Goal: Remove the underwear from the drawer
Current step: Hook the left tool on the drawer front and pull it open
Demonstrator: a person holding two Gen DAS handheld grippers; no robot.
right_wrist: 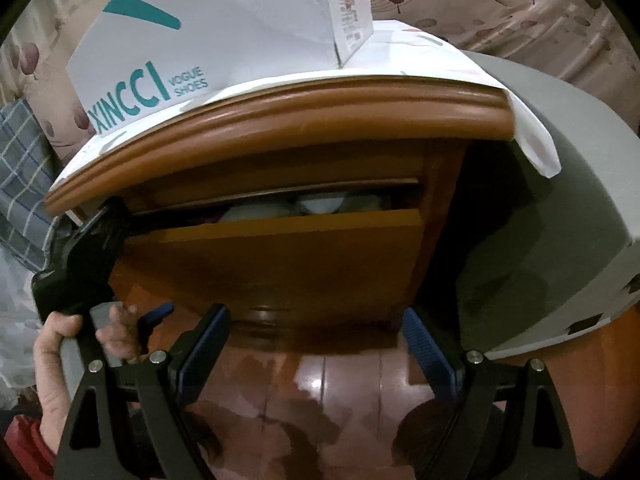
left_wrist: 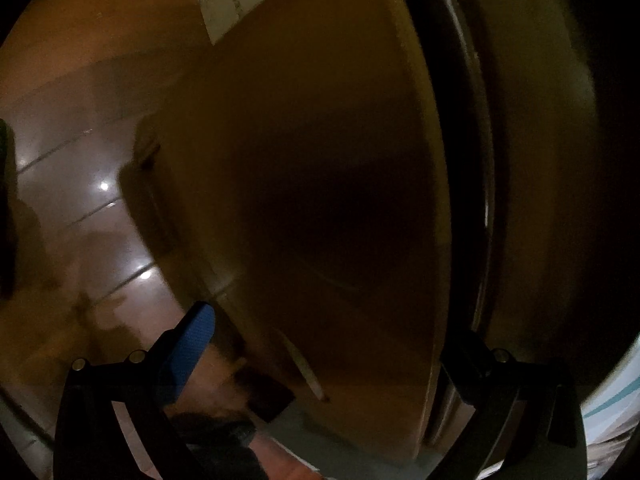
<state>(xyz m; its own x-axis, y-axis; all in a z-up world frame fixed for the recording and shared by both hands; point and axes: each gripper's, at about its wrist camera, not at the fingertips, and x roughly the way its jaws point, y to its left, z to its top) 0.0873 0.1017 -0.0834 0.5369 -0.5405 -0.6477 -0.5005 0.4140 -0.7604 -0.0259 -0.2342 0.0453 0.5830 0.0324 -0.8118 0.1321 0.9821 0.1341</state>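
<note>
Drawer (right_wrist: 288, 248) cracked open on wooden nightstand, both tools at it.

L to R in right wrist view: person's hand (right_wrist: 60, 344) grips left tool (right_wrist: 92, 248), which sits at drawer's left edge; in its own view its fingers straddle the drawer front, blue pad (left_wrist: 192, 344) on one side, other finger behind, whether it's touching can't tell. Pale fabric, prob. underwear (right_wrist: 316, 206), shows in the gap inside drawer. Right tool (right_wrist: 320, 344) below drawer front, fingers wide apart, holding nothing. Shoe box (right_wrist: 200, 40) on top of the surface.
</note>
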